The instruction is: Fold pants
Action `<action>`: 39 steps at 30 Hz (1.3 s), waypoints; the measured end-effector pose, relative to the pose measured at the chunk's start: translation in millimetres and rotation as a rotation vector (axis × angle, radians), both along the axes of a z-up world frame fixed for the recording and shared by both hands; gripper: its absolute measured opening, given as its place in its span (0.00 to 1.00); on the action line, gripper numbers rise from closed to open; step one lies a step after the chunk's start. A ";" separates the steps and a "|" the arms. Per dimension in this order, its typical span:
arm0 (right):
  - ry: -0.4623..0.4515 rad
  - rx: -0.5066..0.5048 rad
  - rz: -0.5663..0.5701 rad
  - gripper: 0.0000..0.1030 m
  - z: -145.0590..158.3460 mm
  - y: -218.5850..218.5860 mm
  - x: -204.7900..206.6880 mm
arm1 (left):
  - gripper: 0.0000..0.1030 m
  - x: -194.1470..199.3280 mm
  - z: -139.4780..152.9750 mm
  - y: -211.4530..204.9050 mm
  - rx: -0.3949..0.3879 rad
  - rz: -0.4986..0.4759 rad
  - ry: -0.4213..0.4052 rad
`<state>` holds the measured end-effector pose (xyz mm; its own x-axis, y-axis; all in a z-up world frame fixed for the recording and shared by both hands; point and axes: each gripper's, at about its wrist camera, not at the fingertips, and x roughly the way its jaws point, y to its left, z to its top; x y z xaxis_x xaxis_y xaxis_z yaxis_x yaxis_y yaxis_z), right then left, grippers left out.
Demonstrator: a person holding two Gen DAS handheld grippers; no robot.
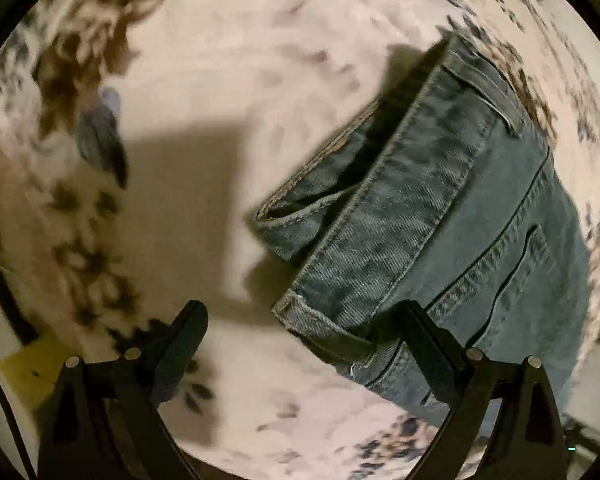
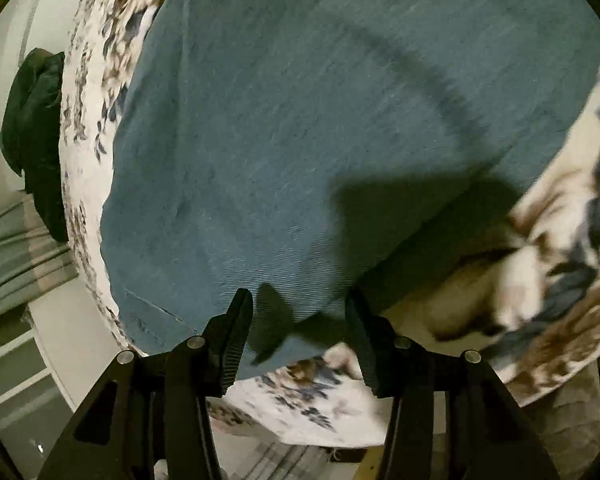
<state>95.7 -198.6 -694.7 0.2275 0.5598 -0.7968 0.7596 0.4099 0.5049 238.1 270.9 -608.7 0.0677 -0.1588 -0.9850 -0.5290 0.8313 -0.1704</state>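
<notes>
Currently the pants (image 1: 452, 216), blue denim jeans, are lying on a bed under a floral bedspread (image 1: 228, 60), already doubled over so that the waistband sits on top of lower layers; back pocket seams and a belt loop are showing in the left wrist view. The left gripper (image 1: 300, 344) is hovering with its fingers wide apart and holding nothing: one finger is sitting over bare bedspread, the other is lying over the denim near the waistband corner, though contact cannot be confirmed. Judgement: this spread is suiting an approach to straddle that corner, since the thick seam gives a firm edge to pinch. The right gripper (image 2: 300, 320) is likewise standing with fingers apart and empty, hanging over a broad plain stretch of denim close to the near edge of the bed, where the fabric border is curving just ahead of the fingertips. A long shallow crease is running across that stretch. Judgement: the two grippers are being placed at opposite ends of the bundle so that one end can be lifted over the other or the stack can be smoothed; which of these is intended cannot be told. Both views are blurring at the rim. A dark green bundle (image 2: 36, 140) is sitting beyond the far edge of the bed in the right wrist view, well apart from the jeans.
</notes>
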 end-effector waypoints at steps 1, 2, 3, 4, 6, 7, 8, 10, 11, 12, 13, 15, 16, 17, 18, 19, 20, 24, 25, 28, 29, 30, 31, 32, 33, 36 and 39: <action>-0.004 0.003 -0.006 0.28 -3.1 5.9 3.9 | 0.92 -2.5 -1.1 1.6 -0.038 0.006 -0.025; -0.004 0.006 -0.017 0.22 -6.4 11.7 7.6 | 0.73 -5.2 -0.3 3.4 -0.065 0.020 -0.057; -0.008 0.008 -0.038 0.14 -8.6 16.9 9.0 | 0.47 -6.8 2.5 2.7 -0.093 0.023 -0.097; -0.006 -0.005 -0.053 0.09 -8.9 20.1 11.1 | 0.44 -7.6 7.5 -2.1 -0.090 0.007 -0.124; -0.012 -0.043 -0.074 0.06 -4.7 21.3 10.5 | 0.30 -11.6 19.2 -9.1 -0.039 -0.024 -0.167; -0.016 -0.060 -0.075 0.05 -1.9 26.1 12.2 | 0.28 -16.7 25.3 -9.3 -0.028 -0.021 -0.192; -0.022 -0.074 -0.073 0.05 3.4 22.8 7.2 | 0.26 -20.0 29.3 -8.9 -0.030 -0.019 -0.207; -0.034 -0.097 -0.058 0.04 12.6 22.1 2.5 | 0.23 -28.4 42.3 -8.2 -0.020 -0.020 -0.250; -0.043 -0.102 -0.050 0.04 17.5 21.0 -0.7 | 0.20 -29.6 50.7 -5.8 0.000 -0.026 -0.274; -0.051 -0.105 -0.039 0.04 22.6 21.9 -2.7 | 0.20 -32.0 58.5 -2.8 0.020 -0.030 -0.305; -0.062 -0.107 -0.021 0.04 29.4 21.1 -7.4 | 0.20 -32.8 67.5 -2.0 0.038 -0.038 -0.332; -0.073 -0.119 0.016 0.04 38.1 26.2 -9.5 | 0.19 -15.0 68.4 19.9 0.045 -0.041 -0.336; -0.073 -0.121 0.037 0.04 39.3 27.3 -10.3 | 0.19 -7.3 61.9 27.5 0.040 -0.032 -0.321; -0.060 -0.128 0.059 0.04 37.9 29.8 -9.9 | 0.19 -1.6 53.5 30.0 0.046 -0.034 -0.296; -0.040 -0.131 0.075 0.04 34.5 30.6 -12.5 | 0.19 1.5 42.3 27.9 0.057 -0.043 -0.270; -0.010 -0.131 0.085 0.04 27.8 33.9 -12.6 | 0.19 2.0 30.9 27.5 0.064 -0.049 -0.243; 0.010 -0.136 0.094 0.04 22.4 34.8 -14.2 | 0.20 2.0 23.4 26.7 0.071 -0.059 -0.223; 0.110 -0.114 0.212 0.29 5.6 36.5 -0.6 | 0.30 5.2 29.4 16.5 0.119 -0.092 -0.187; 0.132 -0.119 0.270 0.35 10.7 35.1 3.2 | 0.31 2.5 37.6 14.1 0.147 -0.093 -0.164; 0.080 -0.142 0.412 0.47 52.8 33.6 23.6 | 0.40 3.6 65.5 -2.4 0.204 -0.129 -0.153; 0.042 -0.130 0.437 0.49 67.3 32.4 33.2 | 0.65 3.8 74.4 -9.9 0.235 -0.151 -0.164; 0.005 -0.117 0.463 0.54 81.1 31.5 47.4 | 0.92 4.9 84.5 -20.6 0.274 -0.183 -0.178; -0.032 -0.105 0.512 0.59 93.6 32.6 70.8 | 0.97 7.8 90.8 -29.2 0.298 -0.205 -0.194; -0.075 -0.091 0.566 0.61 101.4 36.2 97.9 | 0.97 13.5 96.6 -41.9 0.319 -0.234 -0.216; -0.103 -0.081 0.602 0.61 104.1 39.1 117.0 | 0.97 22.1 98.1 -49.8 0.329 -0.256 -0.226; -0.192 -0.108 0.768 0.61 99.1 57.9 210.9 | 0.97 50.5 88.1 -77.5 0.310 -0.298 -0.238; -0.190 -0.156 0.930 0.61 80.0 79.6 276.5 | 0.97 77.4 66.3 -96.9 0.298 -0.335 -0.231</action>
<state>372.3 -119.0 -614.7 -0.1207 0.4723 -0.8731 0.0081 0.8800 0.4749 315.5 174.0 -542.4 0.2827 0.0772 -0.9561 -0.2010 0.9794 0.0196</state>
